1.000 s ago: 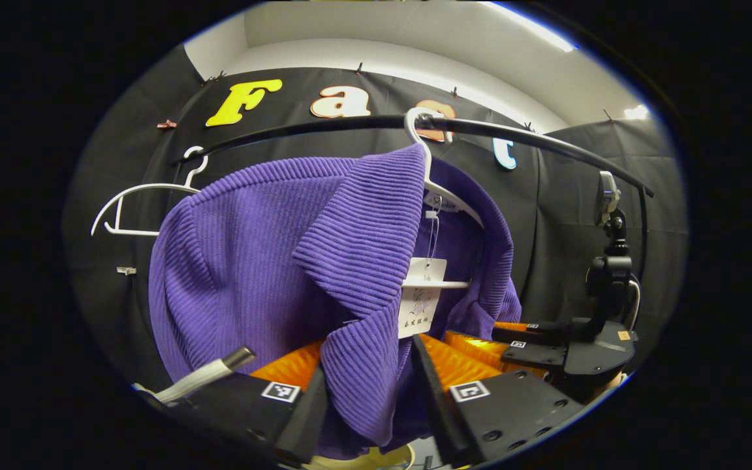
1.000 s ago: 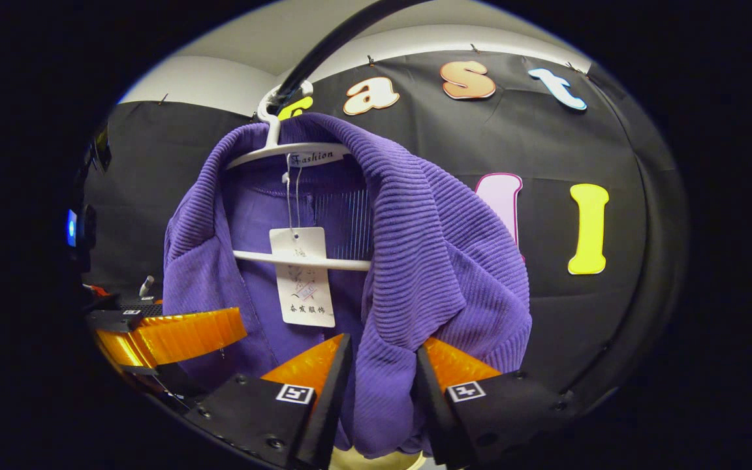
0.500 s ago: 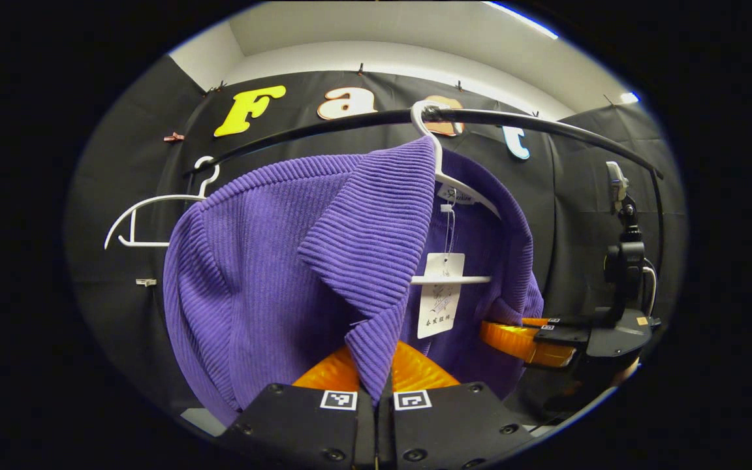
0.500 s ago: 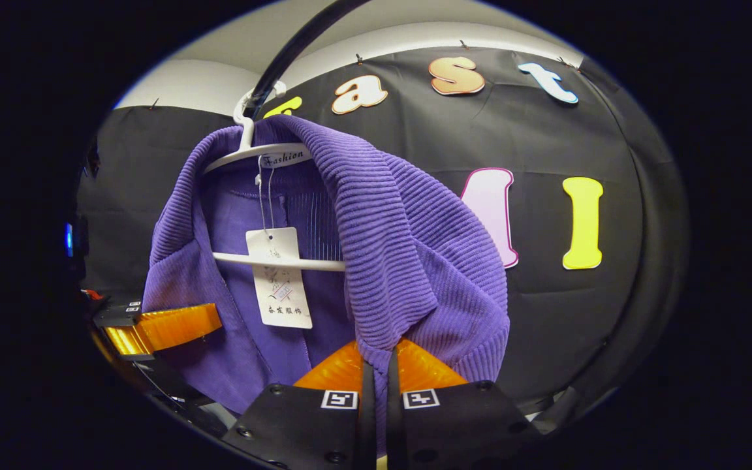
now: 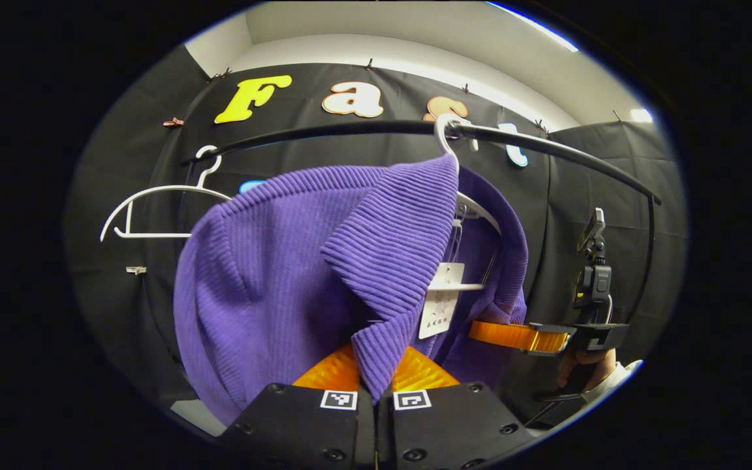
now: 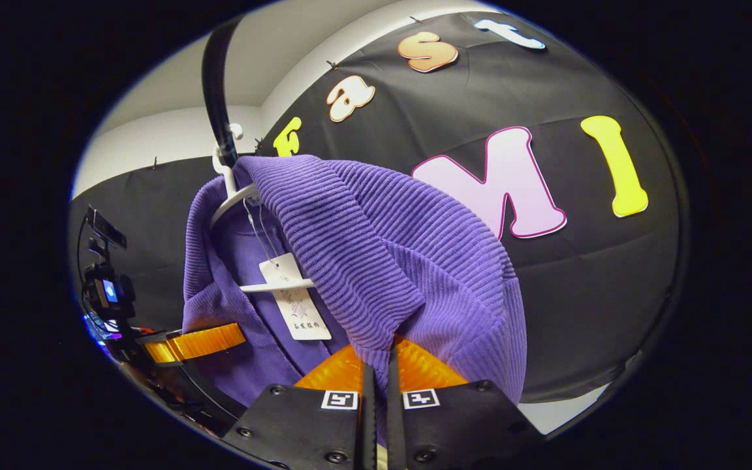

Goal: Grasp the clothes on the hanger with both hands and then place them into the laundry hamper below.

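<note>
Purple ribbed knitwear, the garment (image 5: 271, 274) of the task, was seen draped over a white hanger (image 5: 477, 210) whose hook was caught on a black rail (image 5: 324, 132) before the dark cloth wall. A second white hanger (image 5: 154, 209), bare, was hung farther along the same rail. In the left gripper view, the left gripper (image 5: 376, 375) was pressed closed on the hanging front edge of the knitwear, with fabric pinched between both fingers. In the right gripper view, the right gripper (image 6: 376, 369) was likewise clamped on the opposite front edge, the cloth being gathered between its fingers. A white paper tag (image 6: 294, 300) was hung by a thread inside the collar, against the hanger's crossbar.
</note>
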Motion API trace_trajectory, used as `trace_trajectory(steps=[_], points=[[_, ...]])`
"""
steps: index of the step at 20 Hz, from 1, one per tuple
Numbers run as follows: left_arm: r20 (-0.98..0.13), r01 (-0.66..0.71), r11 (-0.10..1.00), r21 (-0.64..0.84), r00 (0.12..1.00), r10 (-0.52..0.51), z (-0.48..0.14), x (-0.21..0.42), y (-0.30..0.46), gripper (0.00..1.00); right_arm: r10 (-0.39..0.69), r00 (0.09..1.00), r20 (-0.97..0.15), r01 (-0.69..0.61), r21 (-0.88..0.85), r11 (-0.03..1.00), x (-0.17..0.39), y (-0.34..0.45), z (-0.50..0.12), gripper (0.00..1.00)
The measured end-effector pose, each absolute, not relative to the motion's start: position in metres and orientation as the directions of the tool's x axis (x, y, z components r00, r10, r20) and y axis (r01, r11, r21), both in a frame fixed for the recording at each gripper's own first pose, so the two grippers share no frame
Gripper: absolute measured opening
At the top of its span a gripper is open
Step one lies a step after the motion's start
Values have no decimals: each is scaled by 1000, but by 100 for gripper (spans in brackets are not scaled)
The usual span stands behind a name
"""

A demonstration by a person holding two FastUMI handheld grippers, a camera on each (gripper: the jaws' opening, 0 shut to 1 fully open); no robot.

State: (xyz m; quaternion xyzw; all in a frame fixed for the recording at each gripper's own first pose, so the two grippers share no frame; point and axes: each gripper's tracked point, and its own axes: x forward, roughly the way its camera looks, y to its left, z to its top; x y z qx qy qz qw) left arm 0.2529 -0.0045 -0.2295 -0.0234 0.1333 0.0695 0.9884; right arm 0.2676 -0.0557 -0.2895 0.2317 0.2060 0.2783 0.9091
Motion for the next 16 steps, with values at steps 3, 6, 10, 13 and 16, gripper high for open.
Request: trace_trajectory(steps=[3,6,10,13,16], points=[[-219,-183,983,-17,960,175,-203,244,12,6,623,752,-214,-436,547,715,260,-55,-272,11],[-156,-259,965,38,953,262,-177,237,37,6,640,754,-148,-464,570,679,253,-58,-247,10],[-84,-337,936,99,935,345,-154,232,56,6,613,781,-119,-451,571,685,263,-76,-237,10],[-34,-384,913,135,919,392,-137,229,64,6,590,804,-68,-436,607,664,269,-92,-224,10],[25,-431,882,193,900,434,-117,223,74,5,577,815,-49,-424,629,652,277,-101,-221,10]])
